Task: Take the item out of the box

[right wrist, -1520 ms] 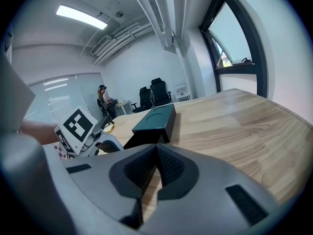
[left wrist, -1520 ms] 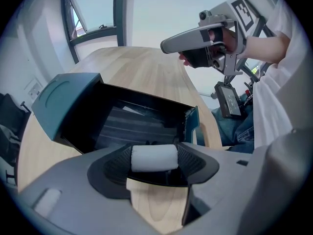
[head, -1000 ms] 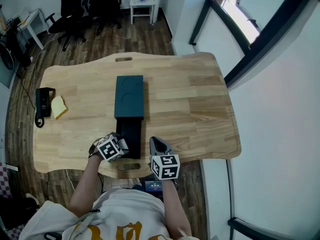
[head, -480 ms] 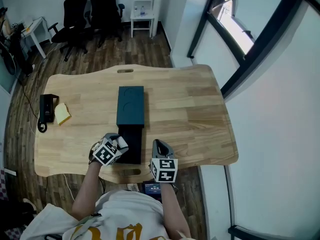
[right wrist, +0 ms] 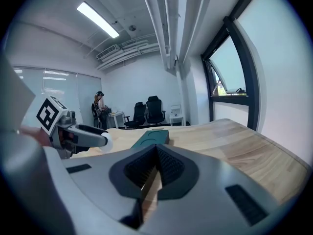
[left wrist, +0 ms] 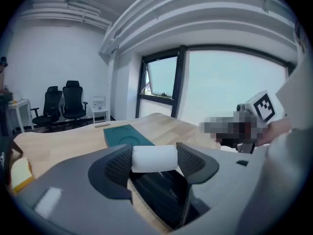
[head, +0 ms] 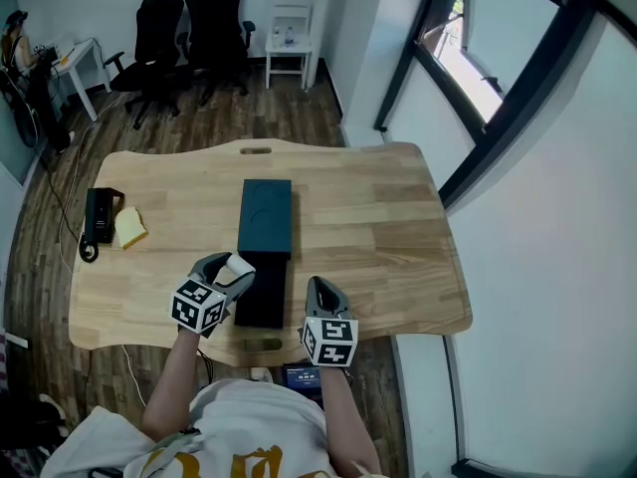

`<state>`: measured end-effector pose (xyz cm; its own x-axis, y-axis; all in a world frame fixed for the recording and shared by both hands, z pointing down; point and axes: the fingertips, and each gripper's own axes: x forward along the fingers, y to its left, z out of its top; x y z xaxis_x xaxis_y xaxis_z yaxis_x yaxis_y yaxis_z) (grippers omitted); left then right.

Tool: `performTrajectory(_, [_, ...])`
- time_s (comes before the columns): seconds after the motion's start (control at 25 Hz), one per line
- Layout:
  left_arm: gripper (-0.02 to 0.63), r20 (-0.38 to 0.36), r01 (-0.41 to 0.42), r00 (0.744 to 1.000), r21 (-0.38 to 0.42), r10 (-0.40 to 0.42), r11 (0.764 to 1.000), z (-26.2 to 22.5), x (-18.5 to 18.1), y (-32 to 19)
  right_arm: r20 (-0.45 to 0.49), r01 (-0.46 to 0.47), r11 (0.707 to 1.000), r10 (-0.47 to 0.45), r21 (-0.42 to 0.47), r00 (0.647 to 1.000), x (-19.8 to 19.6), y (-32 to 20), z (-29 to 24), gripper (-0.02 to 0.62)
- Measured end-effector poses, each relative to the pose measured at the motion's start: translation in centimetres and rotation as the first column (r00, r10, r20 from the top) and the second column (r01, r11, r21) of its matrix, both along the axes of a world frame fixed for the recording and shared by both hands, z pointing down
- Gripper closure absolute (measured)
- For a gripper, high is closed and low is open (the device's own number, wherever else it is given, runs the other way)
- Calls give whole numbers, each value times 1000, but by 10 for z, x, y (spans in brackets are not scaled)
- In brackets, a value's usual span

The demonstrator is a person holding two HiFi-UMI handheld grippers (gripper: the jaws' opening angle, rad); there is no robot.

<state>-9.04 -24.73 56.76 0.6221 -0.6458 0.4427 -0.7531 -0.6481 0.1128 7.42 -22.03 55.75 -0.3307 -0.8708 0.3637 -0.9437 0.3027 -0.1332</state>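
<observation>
A dark teal box lid [head: 265, 217] lies on the wooden table [head: 368, 227], with the black box tray [head: 263, 289] just in front of it. My left gripper [head: 232, 269] is shut on a small white roll [left wrist: 154, 157] and holds it lifted above the tray's left side; the same white roll [head: 240, 264] shows at the jaw tips in the head view. My right gripper [head: 320, 297] is shut and empty, hovering to the right of the tray near the table's front edge. In the right gripper view the lid [right wrist: 152, 139] lies ahead.
A black phone [head: 98, 214] and a yellow sticky pad [head: 130, 227] lie at the table's left end. Office chairs [head: 189, 28] and a white side table [head: 290, 46] stand beyond the far edge. A window wall runs along the right.
My left gripper has risen and drawn back to the left from the tray, carrying the white roll. The right gripper has hardly moved.
</observation>
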Motion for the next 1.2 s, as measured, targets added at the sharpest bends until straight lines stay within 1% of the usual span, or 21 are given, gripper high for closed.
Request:
performTrajectory(0.12, [318, -67, 47, 997, 45, -44, 998, -15, -6, -1, -22, 34, 999, -34, 16, 999, -9, 0, -7, 591])
performTrajectory(0.24, [318, -112, 81, 991, 70, -73, 994, -23, -10, 0, -42, 71, 997, -70, 25, 997, -18, 3, -12, 591])
performTrajectory(0.48, [318, -150, 84, 987, 131, -64, 988, -46, -4, 7, -46, 88, 995, -86, 41, 995, -24, 7, -21, 591])
performTrajectory(0.64, [318, -204, 107, 976, 166, -72, 980, -60, -8, 11, -37, 87, 995, -85, 52, 996, -25, 8, -25, 591])
performTrajectory(0.88, [318, -205, 116, 975, 164, -81, 980, -61, -11, 13, -17, 90, 995, -90, 50, 996, -27, 12, -25, 591])
performTrajectory(1.04, [318, -175, 91, 983, 179, -59, 980, -60, -8, 16, -24, 85, 995, -84, 54, 996, -23, 9, -26, 591])
performTrajectory(1.2, [318, -157, 72, 987, 172, -45, 982, -55, -6, 18, -17, 74, 996, -73, 58, 997, -19, 7, -29, 591])
